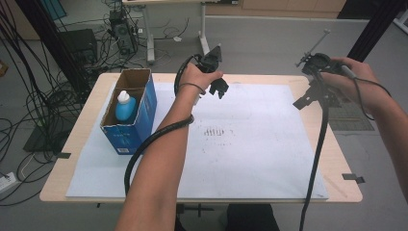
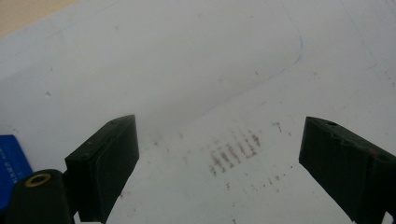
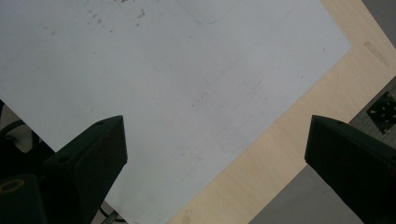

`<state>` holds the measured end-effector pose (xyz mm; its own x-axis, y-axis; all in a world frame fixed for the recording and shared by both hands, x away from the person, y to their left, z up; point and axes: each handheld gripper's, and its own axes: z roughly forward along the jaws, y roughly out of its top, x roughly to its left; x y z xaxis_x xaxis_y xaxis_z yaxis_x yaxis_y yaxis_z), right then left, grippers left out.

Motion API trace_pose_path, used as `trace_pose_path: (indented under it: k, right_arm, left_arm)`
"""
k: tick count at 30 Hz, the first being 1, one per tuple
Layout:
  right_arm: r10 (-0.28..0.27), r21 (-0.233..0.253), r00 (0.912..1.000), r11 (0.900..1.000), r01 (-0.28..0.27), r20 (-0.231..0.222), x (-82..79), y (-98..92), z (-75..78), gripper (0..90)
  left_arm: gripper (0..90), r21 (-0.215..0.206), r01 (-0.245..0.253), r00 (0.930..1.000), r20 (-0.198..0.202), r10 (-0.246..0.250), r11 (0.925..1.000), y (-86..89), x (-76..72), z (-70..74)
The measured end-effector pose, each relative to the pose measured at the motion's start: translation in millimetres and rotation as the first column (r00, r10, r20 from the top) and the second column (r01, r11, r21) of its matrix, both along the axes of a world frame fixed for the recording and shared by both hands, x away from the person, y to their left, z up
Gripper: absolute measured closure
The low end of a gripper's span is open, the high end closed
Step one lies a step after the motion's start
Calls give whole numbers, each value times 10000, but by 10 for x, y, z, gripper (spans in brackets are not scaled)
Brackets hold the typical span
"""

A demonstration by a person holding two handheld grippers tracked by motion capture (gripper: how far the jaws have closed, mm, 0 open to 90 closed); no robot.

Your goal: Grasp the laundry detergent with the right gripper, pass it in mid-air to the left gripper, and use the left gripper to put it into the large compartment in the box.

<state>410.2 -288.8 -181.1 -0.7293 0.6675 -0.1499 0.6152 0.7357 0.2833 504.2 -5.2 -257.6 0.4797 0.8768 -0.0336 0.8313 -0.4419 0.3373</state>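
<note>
Here both raised hands hold a left tool [image 1: 217,86] and right tool [image 1: 308,96], jaws apart

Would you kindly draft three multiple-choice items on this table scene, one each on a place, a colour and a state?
1. Where is the bottle?
A. inside the blue box
B. on the white sheet
C. in a gripper

2. What colour is the bottle's body?
A. red
B. blue
C. green

3. How do the left gripper's jaws stand?
A. shut on the bottle
B. shut on nothing
C. open and holding nothing

Key:
1 A, the bottle stands within the open-topped box.
2 B, its body is blue under a white cap.
3 C, the left gripper view shows a wide gap with bare sheet between.
</note>
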Motion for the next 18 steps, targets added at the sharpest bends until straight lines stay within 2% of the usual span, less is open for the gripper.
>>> trace_pose_path:
  k: [11,18]
  right_arm:
    - [-19,14,10000,10000,19,-23,-21,-17,-7,56]
    - [-21,25,10000,10000,21,3,-26,-9,-2,56]
  left_arm:
    - [126,74,218,9998,32,-218,9997,-47,-29,-36]
    - [126,43,163,9998,98,-164,9999,-50,-37,-24]
